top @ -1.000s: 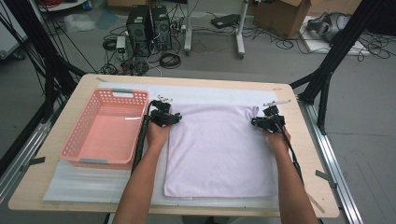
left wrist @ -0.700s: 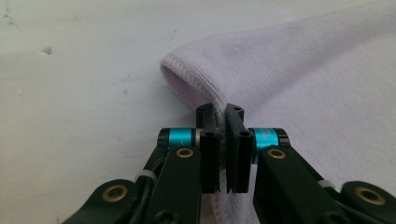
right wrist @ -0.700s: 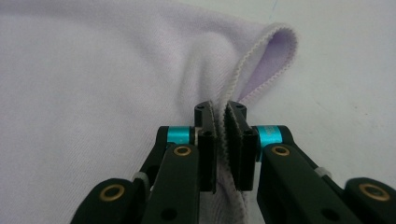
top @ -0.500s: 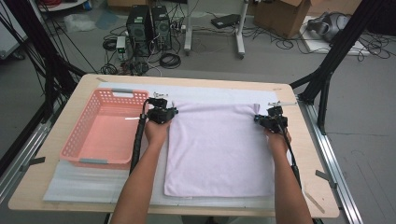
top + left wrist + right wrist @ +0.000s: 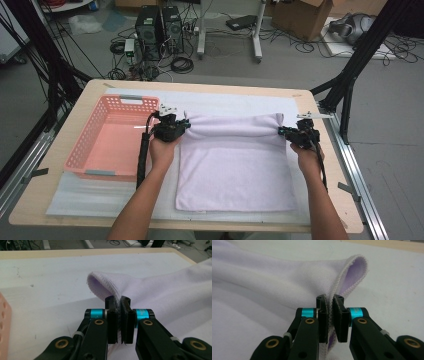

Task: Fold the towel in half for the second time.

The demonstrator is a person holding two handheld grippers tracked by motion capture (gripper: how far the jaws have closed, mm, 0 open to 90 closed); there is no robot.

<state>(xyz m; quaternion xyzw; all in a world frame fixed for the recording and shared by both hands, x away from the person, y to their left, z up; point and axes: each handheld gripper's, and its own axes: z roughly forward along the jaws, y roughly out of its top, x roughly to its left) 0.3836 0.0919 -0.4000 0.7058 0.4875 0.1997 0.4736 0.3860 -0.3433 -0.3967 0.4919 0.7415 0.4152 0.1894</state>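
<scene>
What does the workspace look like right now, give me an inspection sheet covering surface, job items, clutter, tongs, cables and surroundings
Surface: wooden table with a white sheet over it.
Job's things: lilac towel lying flat, its two far corners pinched and lifted.
Clutter: pink basket left of the towel, nothing seen in it.
Tongs: left tongs shut on the towel's far left corner; right tongs shut on its far right corner.
Cables: a black cable trails along the left forearm.
Surroundings: computer towers, loose floor wiring, cardboard box, black frame legs.
</scene>
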